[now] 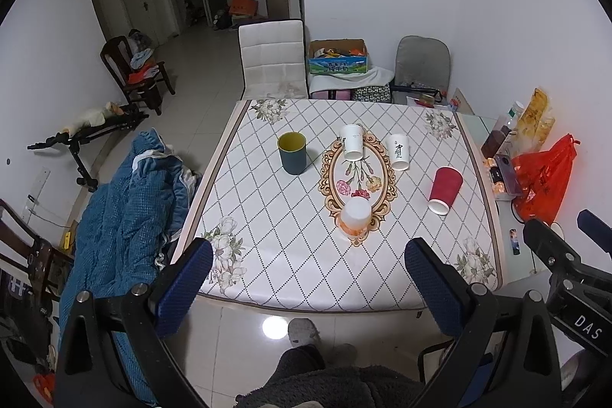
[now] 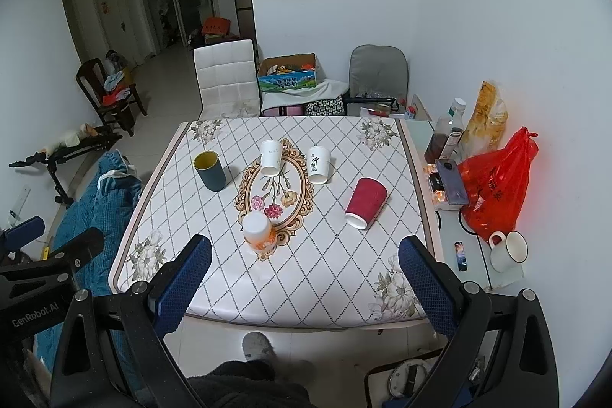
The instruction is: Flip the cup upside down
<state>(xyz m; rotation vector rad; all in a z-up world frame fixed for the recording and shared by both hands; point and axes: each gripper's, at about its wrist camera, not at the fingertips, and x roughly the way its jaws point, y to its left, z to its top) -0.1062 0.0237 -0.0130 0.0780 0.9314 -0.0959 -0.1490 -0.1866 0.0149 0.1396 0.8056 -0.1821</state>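
Nearest to us, our left gripper [image 1: 308, 278] hangs short of the table's near edge with its blue-padded fingers [image 1: 183, 287] spread wide and nothing between them. Our right gripper [image 2: 304, 274] is spread just as wide and holds nothing. Each gripper shows in the other's view: in the left wrist view the right one's body reads "DAS", and in the right wrist view the left one's reads "GenRobot.AI".

On the table [image 1: 267, 217], closest to us, an orange-and-white cup [image 1: 355, 218] stands upside down on the tablecloth's oval flower medallion. To its right a red cup [image 1: 445, 190] rests tilted, its white-rimmed mouth toward us. Farther back sit a dark teal cup [image 1: 292, 153] with a yellow inside, upright at the left, a plain white paper cup [image 1: 352, 142], and a white paper cup with black Chinese characters [image 1: 397, 151]; we cannot tell which way up these two stand.

Beyond the table, a cardboard box [image 1: 338, 58] carries a green-and-blue label with Chinese writing we cannot read.
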